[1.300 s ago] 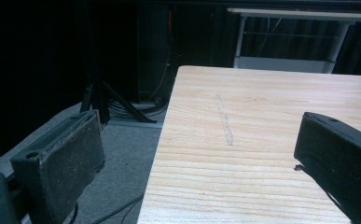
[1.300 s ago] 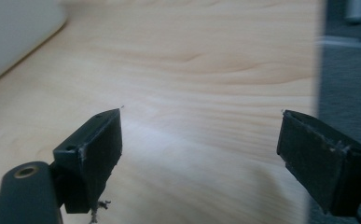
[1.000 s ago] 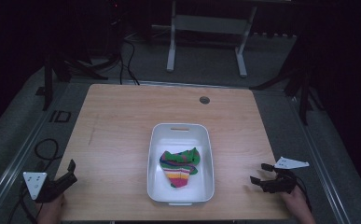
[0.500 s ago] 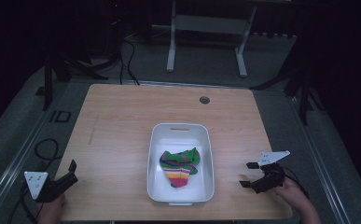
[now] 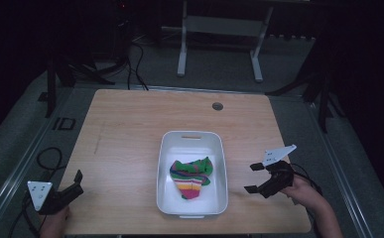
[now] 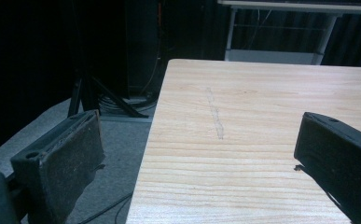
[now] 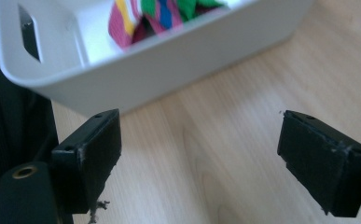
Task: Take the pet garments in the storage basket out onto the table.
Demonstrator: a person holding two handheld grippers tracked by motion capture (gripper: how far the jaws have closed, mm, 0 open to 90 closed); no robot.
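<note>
Two black grippers sit at the near corners of a pale wooden table with a straight grain and a small round grommet near its far edge. A white plastic bin, rectangular with rounded corners and a slot handle, stands near the table's middle and holds a crumpled striped cloth in green, blue, yellow and magenta. The right gripper, jaws spread wide and empty, points left at the bin from just beside it. The left gripper, also spread apart and empty, hangs at the near left corner. The right gripper view brings out the bin's smooth glossy wall; the left gripper view shows a faint scuff on the wood.
</note>
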